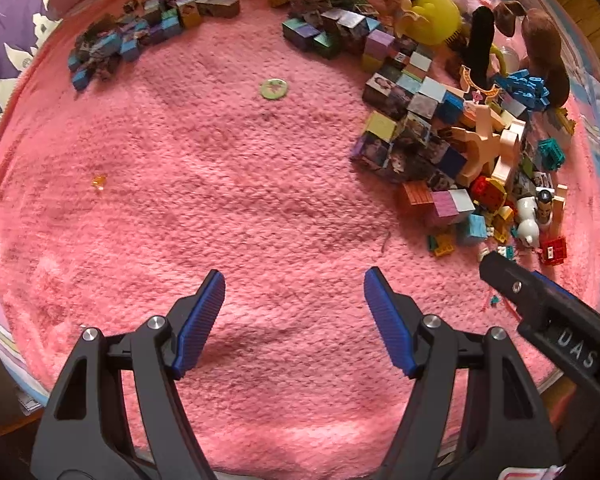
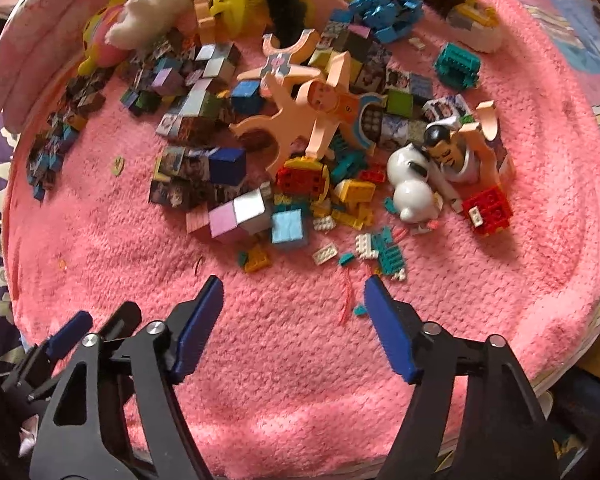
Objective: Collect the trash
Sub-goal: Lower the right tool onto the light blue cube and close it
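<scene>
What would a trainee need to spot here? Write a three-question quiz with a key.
1. True or false: the left gripper is shut on a toy block.
2. Which item lies between the fingers of the right gripper? A) a red thread B) a yellow duck C) a white figurine
3. Fill in: the round green disc lies alone on the ___ blanket, apart from the toy piles.

Key
1. False: it is open and empty.
2. A
3. pink
</scene>
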Demonstrator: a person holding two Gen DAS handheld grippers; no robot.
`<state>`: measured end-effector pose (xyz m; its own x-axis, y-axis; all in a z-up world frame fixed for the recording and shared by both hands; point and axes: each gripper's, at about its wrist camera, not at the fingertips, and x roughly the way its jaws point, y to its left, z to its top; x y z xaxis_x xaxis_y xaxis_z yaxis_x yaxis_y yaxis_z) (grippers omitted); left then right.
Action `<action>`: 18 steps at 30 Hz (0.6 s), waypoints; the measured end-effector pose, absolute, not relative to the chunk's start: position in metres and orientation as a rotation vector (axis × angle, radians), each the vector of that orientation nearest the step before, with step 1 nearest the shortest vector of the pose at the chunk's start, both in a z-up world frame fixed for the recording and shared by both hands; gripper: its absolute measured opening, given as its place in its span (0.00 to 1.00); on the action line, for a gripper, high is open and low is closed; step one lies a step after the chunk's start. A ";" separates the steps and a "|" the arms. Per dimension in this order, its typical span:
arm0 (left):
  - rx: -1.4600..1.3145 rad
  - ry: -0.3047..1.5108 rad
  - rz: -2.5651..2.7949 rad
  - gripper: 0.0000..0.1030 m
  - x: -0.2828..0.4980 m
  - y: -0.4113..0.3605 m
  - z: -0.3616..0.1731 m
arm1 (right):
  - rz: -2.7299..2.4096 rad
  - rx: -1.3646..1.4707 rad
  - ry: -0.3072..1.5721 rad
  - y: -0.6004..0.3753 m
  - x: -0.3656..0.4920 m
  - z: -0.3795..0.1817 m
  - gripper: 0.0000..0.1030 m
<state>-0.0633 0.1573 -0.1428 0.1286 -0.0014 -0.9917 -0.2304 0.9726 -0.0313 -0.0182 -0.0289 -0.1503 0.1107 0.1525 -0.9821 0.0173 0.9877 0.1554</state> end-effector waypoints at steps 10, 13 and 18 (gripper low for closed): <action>-0.178 1.426 0.166 0.67 -0.053 0.166 -0.156 | 0.096 0.125 1.482 -0.019 -0.008 -0.169 0.53; -0.178 1.424 0.151 0.67 -0.040 0.171 -0.162 | 0.094 0.134 1.481 -0.016 -0.004 -0.169 0.53; -0.173 1.391 0.112 0.67 -0.012 0.178 -0.160 | 0.087 0.132 1.465 -0.011 0.005 -0.169 0.52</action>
<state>-0.0122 0.1781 -0.1605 0.1763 -0.0234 -0.9841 -0.1805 0.9820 -0.0557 0.0053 -0.0107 -0.1688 0.1047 0.1397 -0.9846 0.0216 0.9895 0.1427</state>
